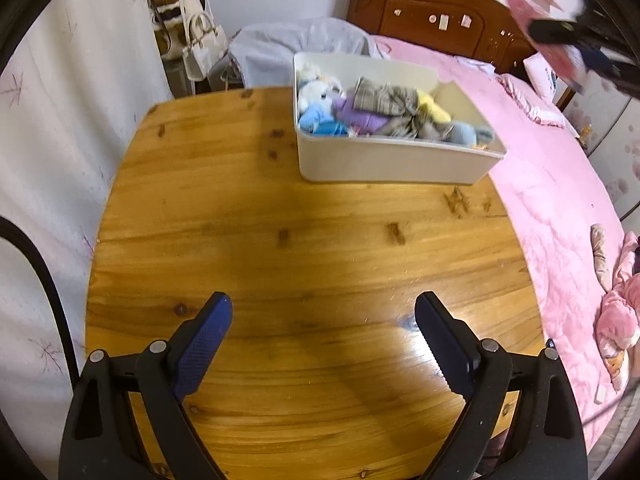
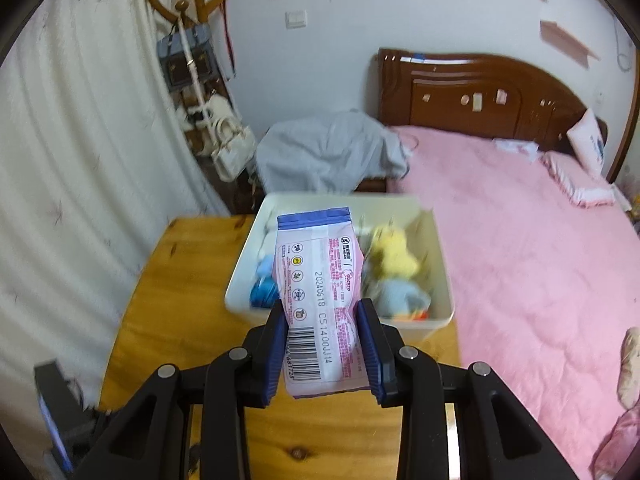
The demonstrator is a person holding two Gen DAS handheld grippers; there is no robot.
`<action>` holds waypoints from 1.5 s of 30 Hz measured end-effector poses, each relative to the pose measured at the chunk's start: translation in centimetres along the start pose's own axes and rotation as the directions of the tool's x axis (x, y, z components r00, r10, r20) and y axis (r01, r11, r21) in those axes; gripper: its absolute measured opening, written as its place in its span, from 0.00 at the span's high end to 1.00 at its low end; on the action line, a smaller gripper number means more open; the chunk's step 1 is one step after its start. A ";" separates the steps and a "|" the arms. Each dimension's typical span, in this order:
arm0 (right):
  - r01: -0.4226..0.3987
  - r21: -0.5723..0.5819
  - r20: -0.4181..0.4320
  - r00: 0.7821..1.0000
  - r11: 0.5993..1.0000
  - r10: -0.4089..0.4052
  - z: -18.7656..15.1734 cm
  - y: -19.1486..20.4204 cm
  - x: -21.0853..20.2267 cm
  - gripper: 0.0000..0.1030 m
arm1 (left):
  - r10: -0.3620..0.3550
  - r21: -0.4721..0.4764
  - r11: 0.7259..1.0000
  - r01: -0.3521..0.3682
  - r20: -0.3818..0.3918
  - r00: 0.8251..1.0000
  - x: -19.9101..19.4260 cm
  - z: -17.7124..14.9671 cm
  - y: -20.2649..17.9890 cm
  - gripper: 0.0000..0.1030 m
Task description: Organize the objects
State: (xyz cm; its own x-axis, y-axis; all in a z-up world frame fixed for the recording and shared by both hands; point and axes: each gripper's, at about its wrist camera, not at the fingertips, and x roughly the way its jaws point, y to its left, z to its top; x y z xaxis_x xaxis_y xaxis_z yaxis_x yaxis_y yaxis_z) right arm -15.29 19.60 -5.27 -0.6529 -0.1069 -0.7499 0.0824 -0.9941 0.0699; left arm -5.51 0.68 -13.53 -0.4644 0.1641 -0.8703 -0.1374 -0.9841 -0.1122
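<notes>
A white bin [image 1: 400,160] holding soft toys and clothes stands at the far right of the wooden table [image 1: 240,240]. My left gripper [image 1: 323,308] is open and empty, low over the table's near part. My right gripper [image 2: 323,312] is shut on a pink and white packet [image 2: 320,280] with a blue top and a barcode, held in the air in front of the bin [image 2: 440,280]. In the left wrist view the right gripper with the packet [image 1: 556,44] shows at the top right, above the bed.
A bed with a pink cover [image 2: 520,260] runs along the table's right side. A grey cloth [image 2: 332,152] lies behind the bin. A curtain [image 2: 80,160] hangs at the left. A coat stand with bags [image 2: 224,140] stands behind the table.
</notes>
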 end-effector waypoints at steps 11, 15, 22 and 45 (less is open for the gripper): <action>0.097 0.054 -0.011 0.995 0.994 -0.096 8.4 -3.0 6.4 0.66 | 0.004 0.000 1.000 -0.004 -0.018 1.000 0.7 0.7 -0.1 0.09; 0.148 0.047 -0.023 0.989 0.988 -0.147 10.0 -3.6 9.1 0.63 | 0.014 -0.013 1.000 -0.014 -0.027 1.000 1.3 1.0 0.4 0.09; 0.160 0.048 -0.073 0.985 0.986 -0.156 10.4 -4.2 11.8 0.36 | 0.018 -0.029 0.999 -0.019 -0.038 0.999 2.1 1.3 0.9 0.09; 0.122 0.074 -0.147 0.983 0.990 -0.110 7.1 -2.8 9.9 0.36 | 0.009 -0.017 1.000 -0.009 -0.024 1.000 0.2 1.1 0.2 0.09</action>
State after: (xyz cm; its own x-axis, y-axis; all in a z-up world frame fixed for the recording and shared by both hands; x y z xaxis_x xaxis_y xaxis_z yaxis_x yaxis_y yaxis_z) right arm -27.35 21.23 -8.16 -0.5401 0.0067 -0.8416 -0.0536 -0.9982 0.0264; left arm -6.62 0.55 -13.23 -0.4445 0.1535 -0.8825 -0.1180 -0.9867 -0.1121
